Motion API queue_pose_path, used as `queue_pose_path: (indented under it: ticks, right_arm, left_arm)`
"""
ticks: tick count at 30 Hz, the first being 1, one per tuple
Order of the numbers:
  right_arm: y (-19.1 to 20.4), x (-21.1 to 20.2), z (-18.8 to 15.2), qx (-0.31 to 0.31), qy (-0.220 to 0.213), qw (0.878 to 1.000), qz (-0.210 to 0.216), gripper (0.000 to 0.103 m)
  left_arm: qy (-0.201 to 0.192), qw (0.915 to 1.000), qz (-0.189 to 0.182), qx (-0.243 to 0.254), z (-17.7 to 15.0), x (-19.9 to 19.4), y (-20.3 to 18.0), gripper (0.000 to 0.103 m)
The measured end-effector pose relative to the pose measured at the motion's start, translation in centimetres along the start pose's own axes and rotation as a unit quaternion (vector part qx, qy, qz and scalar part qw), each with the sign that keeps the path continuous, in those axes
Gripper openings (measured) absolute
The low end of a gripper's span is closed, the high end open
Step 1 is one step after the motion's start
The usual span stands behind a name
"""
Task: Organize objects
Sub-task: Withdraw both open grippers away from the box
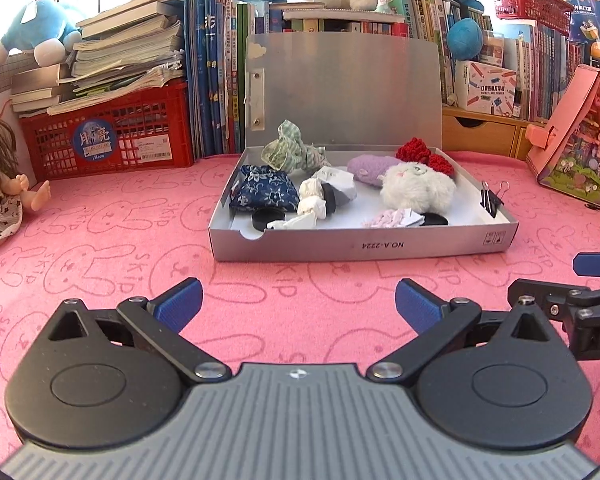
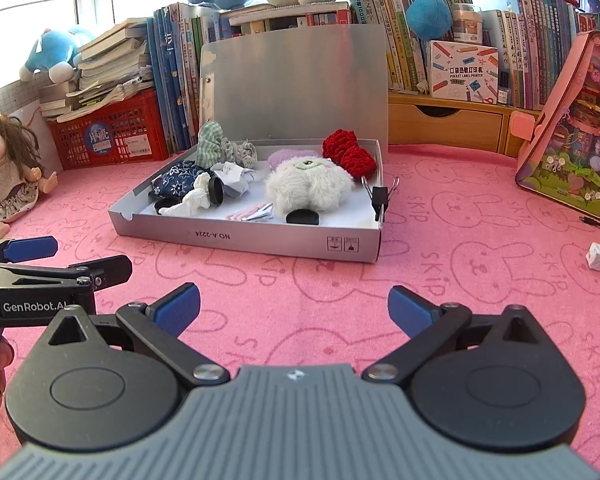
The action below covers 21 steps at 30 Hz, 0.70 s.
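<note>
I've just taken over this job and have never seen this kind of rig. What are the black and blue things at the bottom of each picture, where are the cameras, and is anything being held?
There is no robot arm. A person holds a two-finger gripper in each hand, and each gripper carries a wide-angle camera looking forward along its blue-padded fingers. One picture comes from the left gripper, the other from the right gripper; each also catches the other gripper at its edge. Both stand open and hold nothing. Ahead, on a pink bunny-print cloth, lies an open grey box with its lid up. Inside are a white plush toy, a blue floral pouch, a red knitted piece and a binder clip on the box's right wall. A crumpled paper scrap lies outside on the cloth.
</note>
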State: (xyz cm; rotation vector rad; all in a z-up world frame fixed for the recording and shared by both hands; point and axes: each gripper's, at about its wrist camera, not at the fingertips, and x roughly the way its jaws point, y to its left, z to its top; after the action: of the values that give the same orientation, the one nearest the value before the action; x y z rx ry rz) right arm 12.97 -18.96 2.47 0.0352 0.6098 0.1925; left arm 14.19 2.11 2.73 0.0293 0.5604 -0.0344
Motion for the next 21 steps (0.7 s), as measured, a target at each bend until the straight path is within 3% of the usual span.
queue_pose_path:
  ticks: [10,21]
  right_arm:
    - [0.6,0.1,-3.2,-0.008,0.021,1.0,-0.021,0.103]
    - [1.2,0.8,-4.1,-0.02,0.039,0.998,-0.033,0.103]
  left_arm:
    - [0.03,0.9994,0.0,-0.019,-3.3,0.3,0.3,0.103]
    - [0.054,0.998,0.006,-0.034,-3.6,1.1,0.8,0.103]
